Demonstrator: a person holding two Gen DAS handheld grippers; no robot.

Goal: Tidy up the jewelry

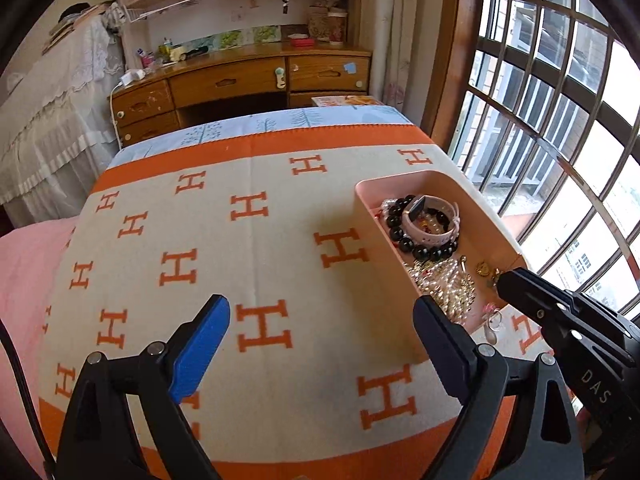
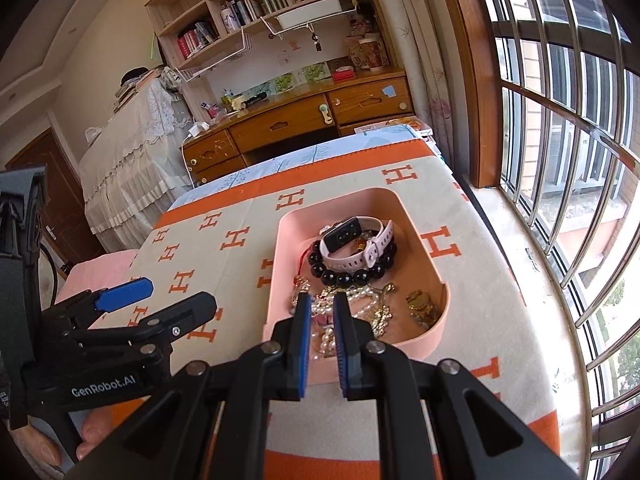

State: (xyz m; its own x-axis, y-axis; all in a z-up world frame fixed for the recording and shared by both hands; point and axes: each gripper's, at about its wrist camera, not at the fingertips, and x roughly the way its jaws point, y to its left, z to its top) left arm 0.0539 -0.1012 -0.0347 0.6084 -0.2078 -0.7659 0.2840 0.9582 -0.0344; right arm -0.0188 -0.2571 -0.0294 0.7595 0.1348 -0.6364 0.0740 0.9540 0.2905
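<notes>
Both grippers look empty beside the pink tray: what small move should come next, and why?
Probably draw the right gripper back from the pink tray. Its jaws stand slightly apart with nothing pinched, the jewelry appears to lie in the tray, and the left gripper is open over bare blanket.

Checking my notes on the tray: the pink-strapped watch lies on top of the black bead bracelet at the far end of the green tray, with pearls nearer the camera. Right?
Not quite: the tray is pink, not green, as the right wrist view shows. The rest holds: the pink-strapped watch lies on the black bead bracelet at the far end, pearls nearer the camera.
</notes>
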